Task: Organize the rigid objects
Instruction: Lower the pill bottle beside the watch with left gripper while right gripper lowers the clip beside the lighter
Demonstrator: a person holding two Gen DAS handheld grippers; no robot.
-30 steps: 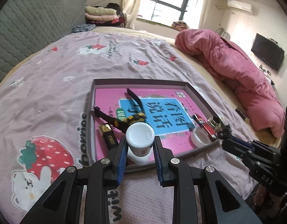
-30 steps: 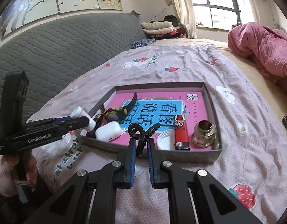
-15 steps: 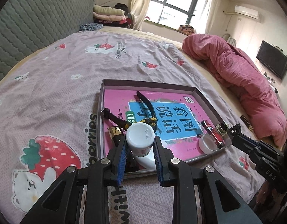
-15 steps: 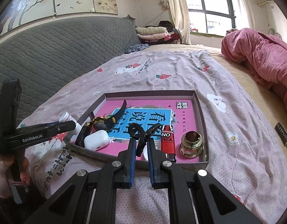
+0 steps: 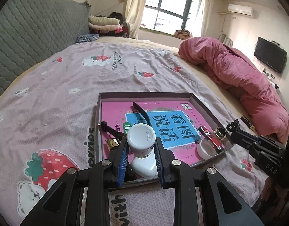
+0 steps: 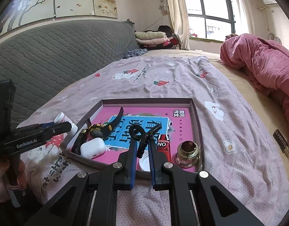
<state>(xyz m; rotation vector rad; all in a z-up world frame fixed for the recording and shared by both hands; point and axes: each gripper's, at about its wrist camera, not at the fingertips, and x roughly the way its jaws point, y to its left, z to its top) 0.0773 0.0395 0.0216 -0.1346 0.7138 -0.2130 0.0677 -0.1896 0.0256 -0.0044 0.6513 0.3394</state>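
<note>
- On the bedspread (image 5: 72, 79): shallow tray (image 5: 144, 95), long axis running away from the cameras.
- Over the tray's near left corner: left gripper (image 5: 141, 151) clenched on white bottle (image 5: 141, 139), cap end facing the camera.
- Above the tray's near edge: right gripper (image 6: 141, 151) clamped on black clip (image 6: 139, 138), upright.

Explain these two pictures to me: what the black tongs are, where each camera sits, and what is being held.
No robot here: a person holds a handheld black two-finger gripper in each hand, each carrying a forward-looking fisheye camera. In the left camera's picture, the left gripper is shut on a small white plastic bottle. In the right camera's picture, the right gripper is shut on a small black clip. Below, on the bed, a shallow grey tray holds a white earbud case, a red lighter and a brass-topped glass jar.
</note>
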